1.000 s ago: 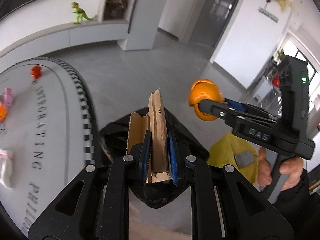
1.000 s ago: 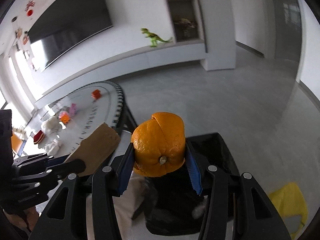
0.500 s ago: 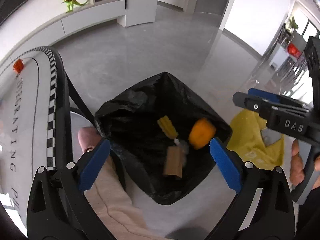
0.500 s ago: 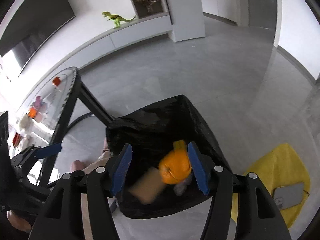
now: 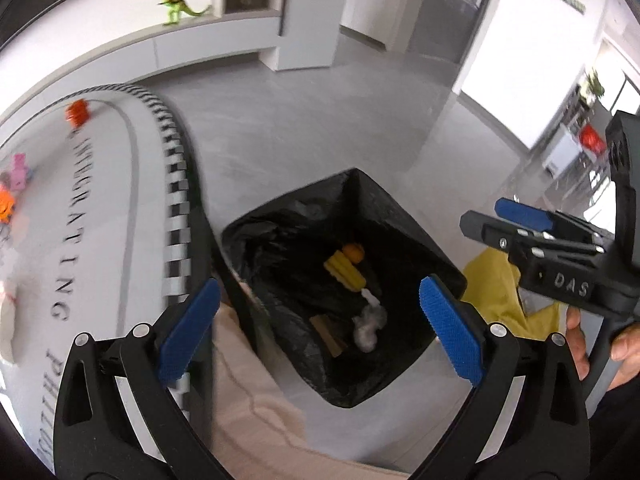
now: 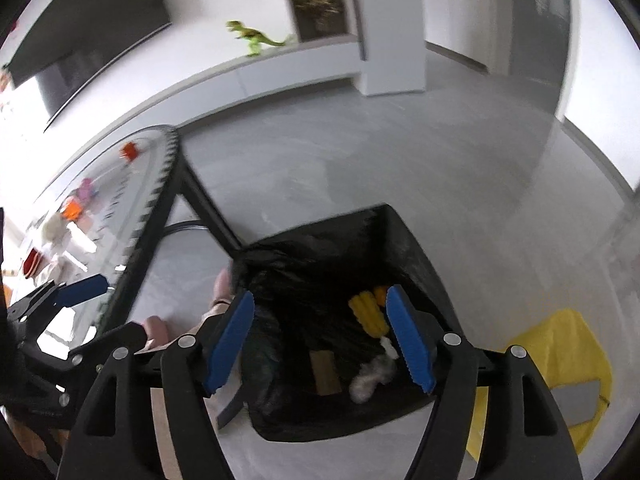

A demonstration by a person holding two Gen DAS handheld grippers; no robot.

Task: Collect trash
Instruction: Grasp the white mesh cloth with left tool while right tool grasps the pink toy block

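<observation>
A bin lined with a black bag (image 5: 280, 216) (image 6: 418, 240) stands on the floor beside the table. Inside it lie a yellow corn cob (image 5: 344, 274) (image 6: 368, 314), a piece of orange peel (image 5: 353, 252) (image 6: 380, 292), a scrap of brown cardboard (image 5: 328, 334) (image 6: 325, 372) and a white tissue wad (image 5: 370, 324) (image 6: 372, 376). My left gripper (image 5: 319, 284) (image 6: 102, 310) hangs above the bin, wide open and empty. My right gripper (image 6: 320, 294) (image 5: 490, 220) is over the bin too, its jaws opening with nothing between them.
The white table with a checkered edge (image 5: 176, 200) (image 6: 156, 196) carries small toys on the left. A yellow cloth (image 6: 560, 344) (image 5: 496, 280) with a grey phone lies on the floor right of the bin. A person's beige trouser leg (image 5: 248, 380) is close below the grippers.
The left gripper let go of the cardboard and the right gripper let go of the orange peel. Both pieces fell into the bag. Both grippers tipped down toward the bin.
</observation>
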